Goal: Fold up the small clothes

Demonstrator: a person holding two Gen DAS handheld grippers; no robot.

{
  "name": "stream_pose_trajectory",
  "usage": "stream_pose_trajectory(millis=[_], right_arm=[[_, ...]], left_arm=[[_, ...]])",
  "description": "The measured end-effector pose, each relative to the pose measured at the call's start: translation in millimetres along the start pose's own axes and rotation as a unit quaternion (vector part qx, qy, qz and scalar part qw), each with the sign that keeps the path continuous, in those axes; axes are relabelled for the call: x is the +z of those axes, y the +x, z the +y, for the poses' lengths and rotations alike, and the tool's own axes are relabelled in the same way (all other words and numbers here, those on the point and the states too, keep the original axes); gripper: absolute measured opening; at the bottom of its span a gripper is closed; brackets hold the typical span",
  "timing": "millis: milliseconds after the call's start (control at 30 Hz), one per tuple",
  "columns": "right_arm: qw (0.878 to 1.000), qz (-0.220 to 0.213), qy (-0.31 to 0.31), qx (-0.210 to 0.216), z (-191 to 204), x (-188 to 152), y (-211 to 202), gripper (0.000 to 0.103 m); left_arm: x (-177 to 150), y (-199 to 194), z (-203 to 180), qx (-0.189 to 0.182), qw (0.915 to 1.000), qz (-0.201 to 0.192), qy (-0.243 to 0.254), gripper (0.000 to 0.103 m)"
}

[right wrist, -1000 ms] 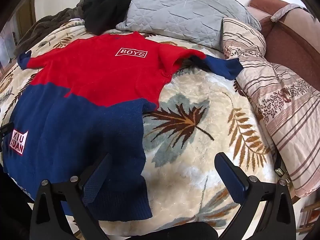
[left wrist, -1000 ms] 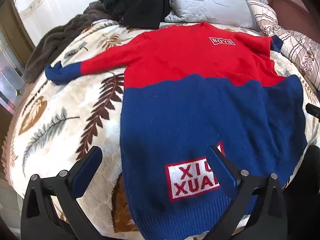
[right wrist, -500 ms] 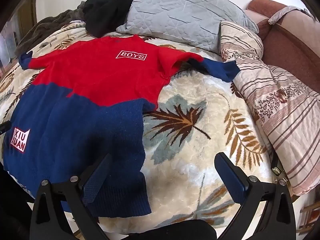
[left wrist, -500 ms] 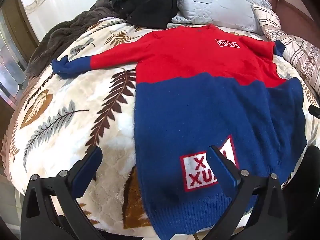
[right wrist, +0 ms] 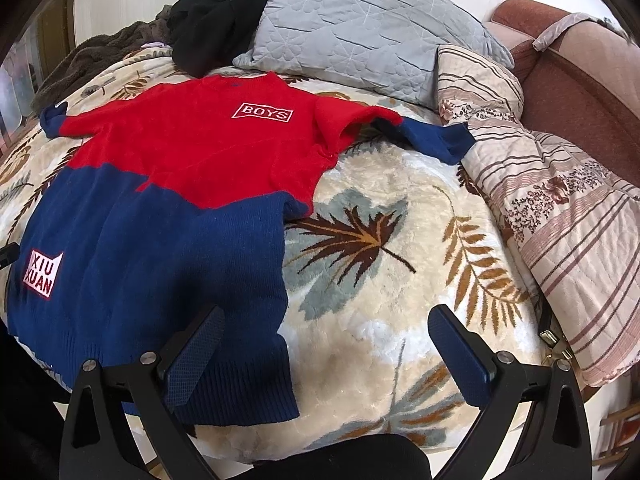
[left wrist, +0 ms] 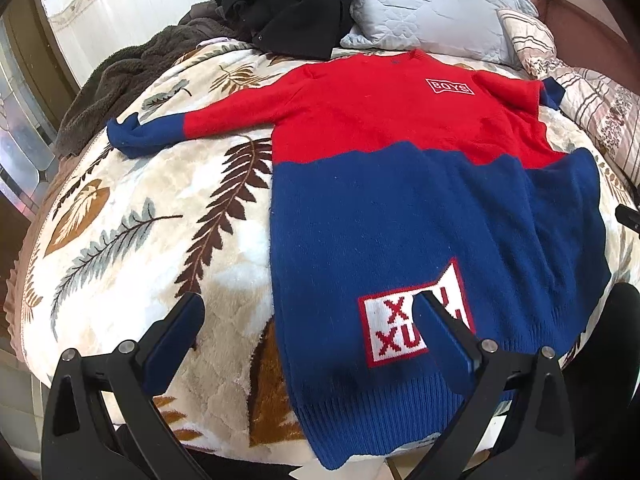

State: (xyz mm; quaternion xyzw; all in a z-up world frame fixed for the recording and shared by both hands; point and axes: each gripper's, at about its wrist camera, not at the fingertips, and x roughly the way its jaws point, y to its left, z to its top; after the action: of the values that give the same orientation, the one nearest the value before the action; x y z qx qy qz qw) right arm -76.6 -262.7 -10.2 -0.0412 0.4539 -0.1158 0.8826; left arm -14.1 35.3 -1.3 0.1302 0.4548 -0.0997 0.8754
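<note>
A small red and blue knit sweater lies flat, front up, on the leaf-print blanket, both sleeves spread out; it also shows in the right wrist view. It has a "BOYS" label on the chest and a white patch near the hem. My left gripper is open and empty, hovering over the sweater's lower left hem corner. My right gripper is open and empty, hovering over the lower right hem corner, its left finger above the blue knit.
A grey quilted pillow, a black garment and a brown fleece throw lie at the head of the bed. A striped floral quilt lies along the right side, with a brown headboard behind.
The left gripper has shifted left, so the sweater sits further right in its view. The right gripper has barely moved. Both stay open.
</note>
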Motion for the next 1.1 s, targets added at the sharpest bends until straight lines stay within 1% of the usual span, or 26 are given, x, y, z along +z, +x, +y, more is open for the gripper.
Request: stream_pose_trajectory(millis=[200,433,667,800,1100], right_arm=[[1.000,-0.003,-0.002,0.005,-2.8,-6.5,-3.2,0.101],[1.000,-0.010,-0.016,0.001,0.4,-8.5,-8.1,0.101],[1.000,-0.009,-0.005,0.008,-7.8,-8.7,-8.5,0.101],[1.000,-0.005,-0.002,0.016,-7.5,-8.2,-6.0,0.099],[1.000,-0.003,-0.011,0.021,-4.0,-6.0,-2.6,0.098]], left_arm=[[-1.2,-3.2,-0.7,-0.002,1.0000,0.000,0.002,0.103],[-1.3,-6.6,1.5,-0.006,1.0000,0.003,0.006,0.103],[0.4,-6.6,17.4,-0.016,0.9997,0.013,-0.014,0.103],[1.3,-5.9,20.4,-0.021,0.9993,0.018,-0.024,0.103],[2.9,-0.4,13.2,-0.025,0.9993,0.026,-0.011,0.103]])
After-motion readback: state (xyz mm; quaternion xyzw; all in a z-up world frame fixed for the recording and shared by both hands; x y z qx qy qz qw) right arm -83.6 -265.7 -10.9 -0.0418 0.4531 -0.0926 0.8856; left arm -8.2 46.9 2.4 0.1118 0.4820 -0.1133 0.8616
